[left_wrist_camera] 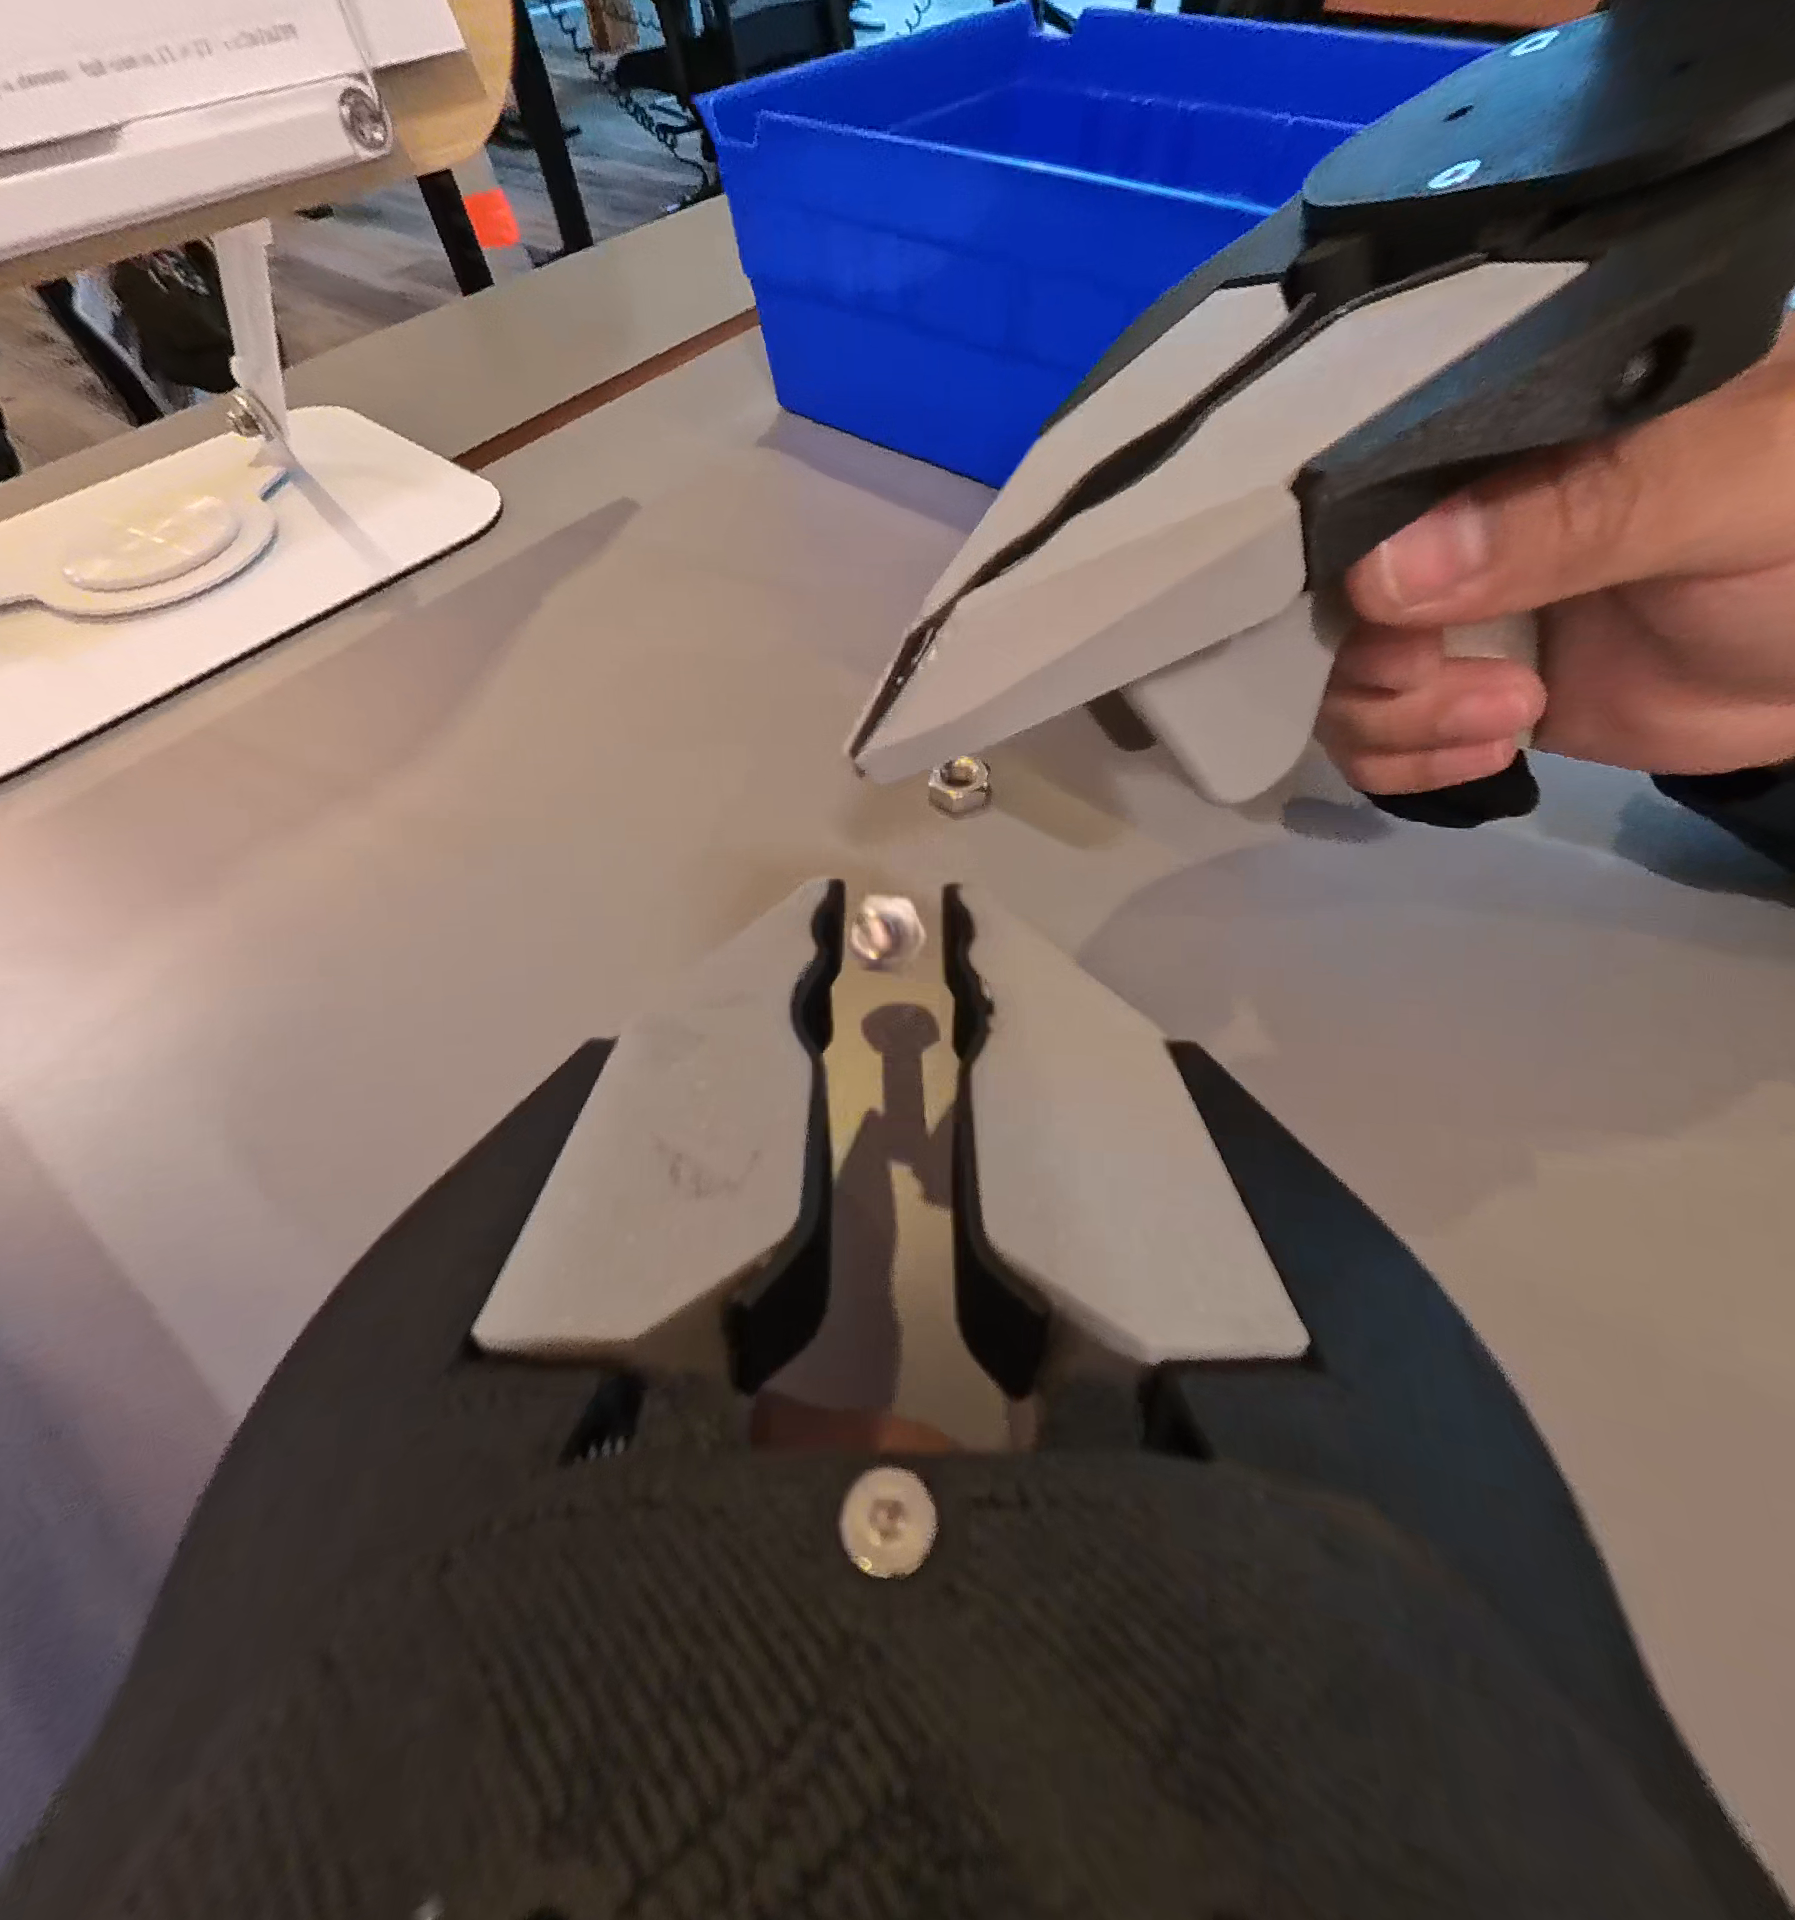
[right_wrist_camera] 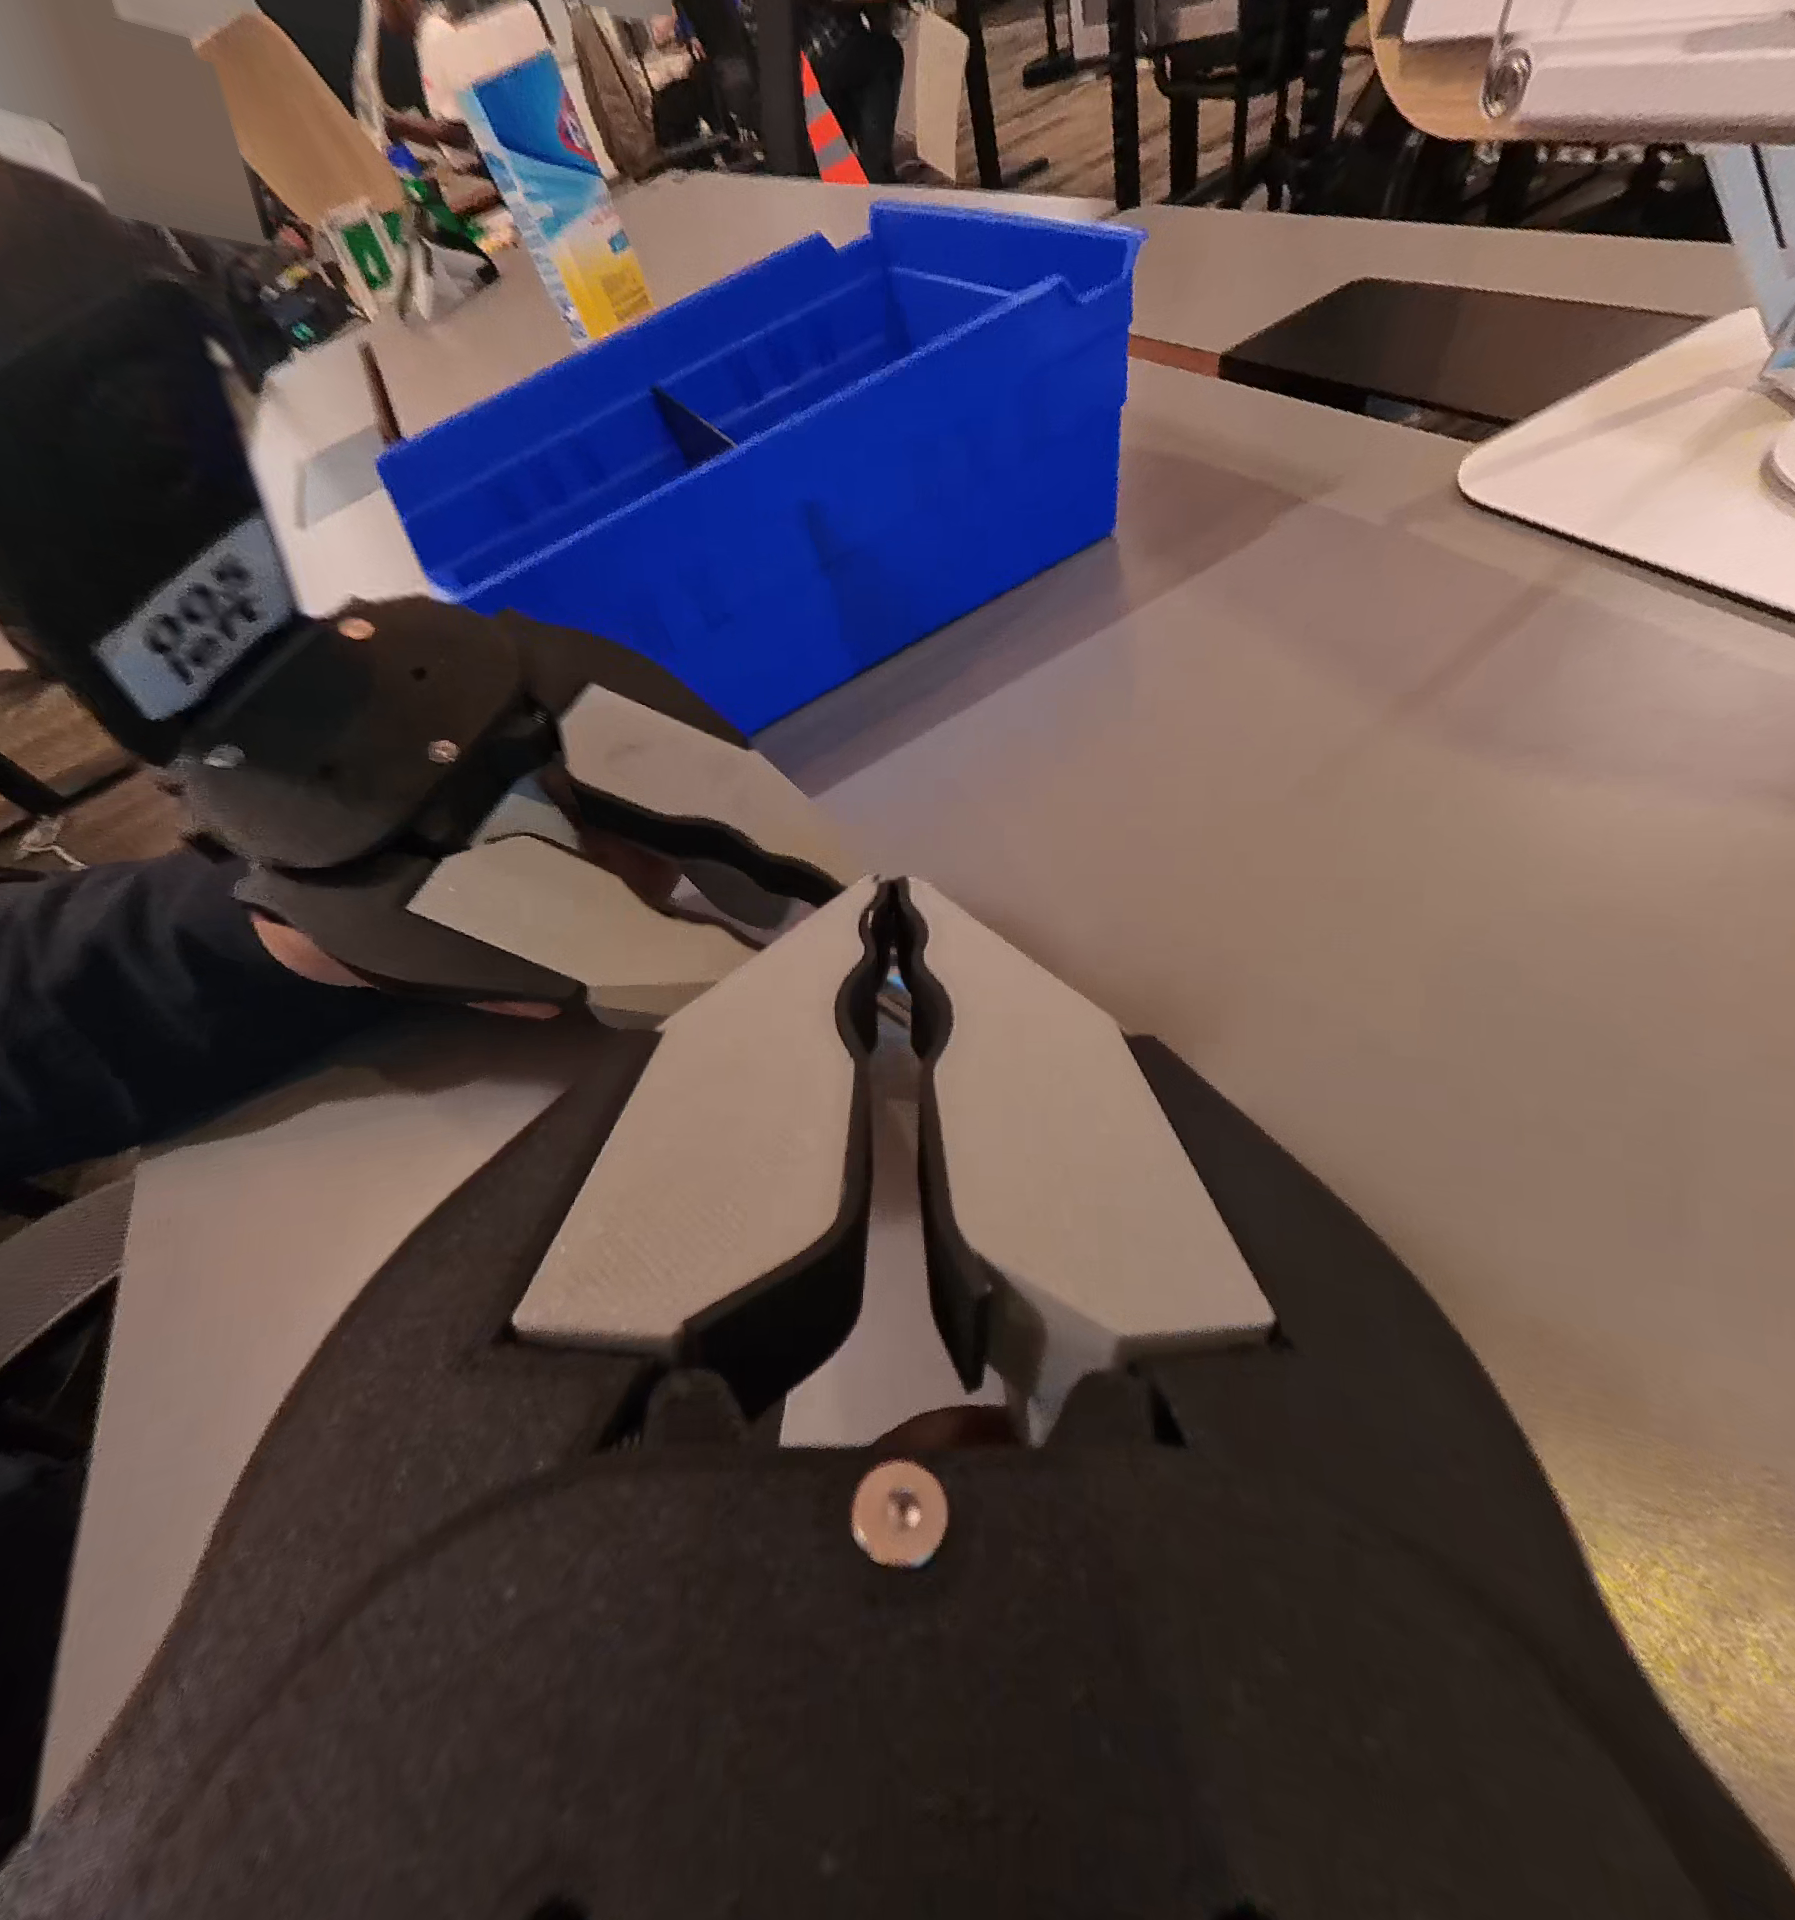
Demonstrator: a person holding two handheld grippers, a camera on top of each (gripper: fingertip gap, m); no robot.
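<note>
Grey table (left_wrist_camera: 373,935) carries everything here. The left gripper (left_wrist_camera: 890,904) is low over its middle with the fingers apart, and a small bolt (left_wrist_camera: 885,932) with a nut threaded on it sits right between the tips. A thin gap seems to show on each side of it, so it looks straddled rather than pinched, though the margin is slight. Just beyond it, toward the far edge, a loose nut (left_wrist_camera: 960,785) lies flat on the table. The right gripper (left_wrist_camera: 870,750), gripped by a hand (left_wrist_camera: 1599,634), comes in from the right side with its fingers pressed together and nothing visible between them. Its tip hovers just beside and slightly above that nut; whether they touch cannot be told. The right wrist view confirms the closed tips (right_wrist_camera: 891,891), but both bolt and nut are hidden there behind the fingers. A blue bin (left_wrist_camera: 934,301) with dividers stands at the far edge, with no contents visible in either view. A white stand (left_wrist_camera: 249,582) sits at the far left corner.
</note>
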